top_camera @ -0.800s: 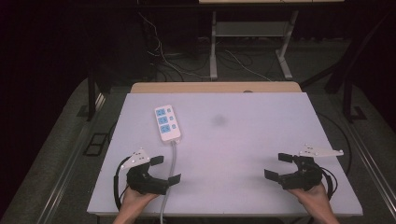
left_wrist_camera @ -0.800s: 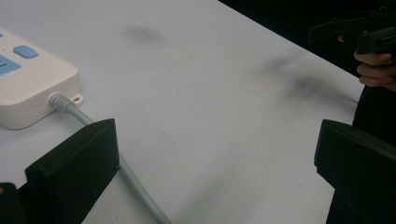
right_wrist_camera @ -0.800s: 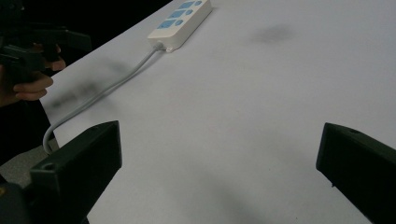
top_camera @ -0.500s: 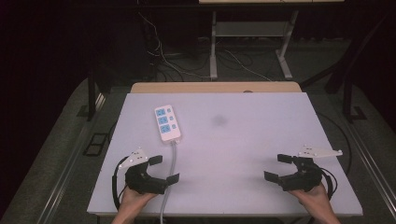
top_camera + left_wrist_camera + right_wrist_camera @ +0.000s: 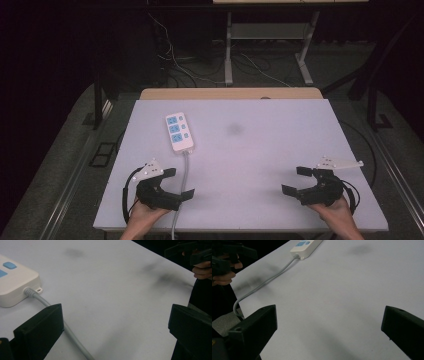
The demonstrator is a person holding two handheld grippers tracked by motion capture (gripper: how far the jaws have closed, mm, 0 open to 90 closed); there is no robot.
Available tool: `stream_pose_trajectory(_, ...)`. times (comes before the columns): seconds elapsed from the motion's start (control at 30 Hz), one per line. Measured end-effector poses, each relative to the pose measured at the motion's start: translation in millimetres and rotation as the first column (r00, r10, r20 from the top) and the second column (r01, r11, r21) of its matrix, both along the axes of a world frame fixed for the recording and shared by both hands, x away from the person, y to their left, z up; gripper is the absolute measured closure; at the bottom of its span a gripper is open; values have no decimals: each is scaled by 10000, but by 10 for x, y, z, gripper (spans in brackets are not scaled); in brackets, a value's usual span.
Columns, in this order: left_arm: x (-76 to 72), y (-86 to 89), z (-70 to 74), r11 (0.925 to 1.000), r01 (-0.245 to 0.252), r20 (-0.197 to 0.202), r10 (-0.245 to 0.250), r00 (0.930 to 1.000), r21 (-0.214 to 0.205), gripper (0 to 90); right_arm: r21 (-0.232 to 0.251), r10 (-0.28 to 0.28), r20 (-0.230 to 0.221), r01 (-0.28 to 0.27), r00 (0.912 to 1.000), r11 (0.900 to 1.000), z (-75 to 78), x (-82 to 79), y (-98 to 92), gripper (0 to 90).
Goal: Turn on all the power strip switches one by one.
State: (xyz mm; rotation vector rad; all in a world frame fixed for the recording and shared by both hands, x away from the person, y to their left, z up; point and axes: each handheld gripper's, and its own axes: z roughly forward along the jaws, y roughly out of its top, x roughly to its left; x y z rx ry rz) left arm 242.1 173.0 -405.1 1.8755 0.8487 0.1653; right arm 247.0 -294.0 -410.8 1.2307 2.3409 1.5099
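Both grippers' fingers apart, empty | power strip (image 5: pixel 179 131) mid-left | table (image 5: pixel 280 150) centre bare

A pale lavender rectangular table (image 5: pixel 280 165) is standing on grey carpet (image 5: pixel 65 165); tangled cables (image 5: pixel 200 70) are lying in darkness beyond its far edge.

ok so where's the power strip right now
In the high view the power strip lies on the table's left half, ahead of the left gripper.

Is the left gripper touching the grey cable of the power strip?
Cannot tell. In the left gripper view the cable passes close beside one of the fingers of the open left gripper, and no gap or contact shows plainly.
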Motion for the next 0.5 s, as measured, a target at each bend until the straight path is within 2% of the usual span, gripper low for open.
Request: stream_pose_trajectory(0.5,100,-29,158,9999,159,-176,-159,9997,10,0,27,-75,-31,75,10000,10000,-16,0,-21,4)
